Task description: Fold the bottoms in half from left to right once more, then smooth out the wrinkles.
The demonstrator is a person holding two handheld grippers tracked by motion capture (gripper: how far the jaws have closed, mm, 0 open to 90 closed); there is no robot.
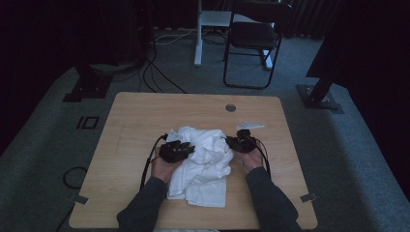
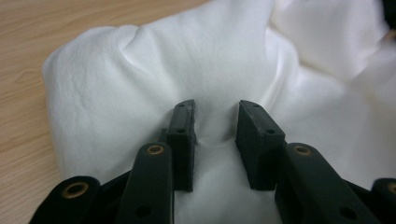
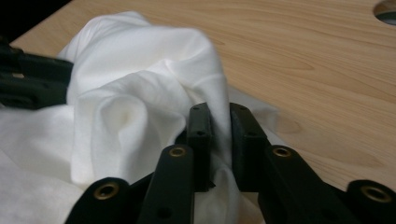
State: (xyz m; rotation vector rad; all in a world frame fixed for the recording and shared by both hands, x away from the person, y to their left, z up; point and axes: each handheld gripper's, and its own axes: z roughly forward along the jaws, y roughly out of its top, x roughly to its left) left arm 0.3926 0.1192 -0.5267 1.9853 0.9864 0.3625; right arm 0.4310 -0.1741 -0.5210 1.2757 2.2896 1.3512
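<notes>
A crumpled white cloth (image 1: 202,162) lies at the centre of the high view, on the wooden table (image 1: 135,121). It looks light, soft and limp, best pinched at a raised fold. The right gripper (image 3: 219,135) clamps such a fold; the left gripper (image 2: 215,133) stands part open, fabric bulging between its jaws. No writing is legible.

The white cloth (image 2: 140,84) runs past the picture's edge beyond and below the left gripper's (image 2: 215,126) jaws. Between the right gripper's (image 3: 219,128) jaws, folds hide how much cloth is caught. A hole in the worktop (image 3: 386,10) is cut off.
</notes>
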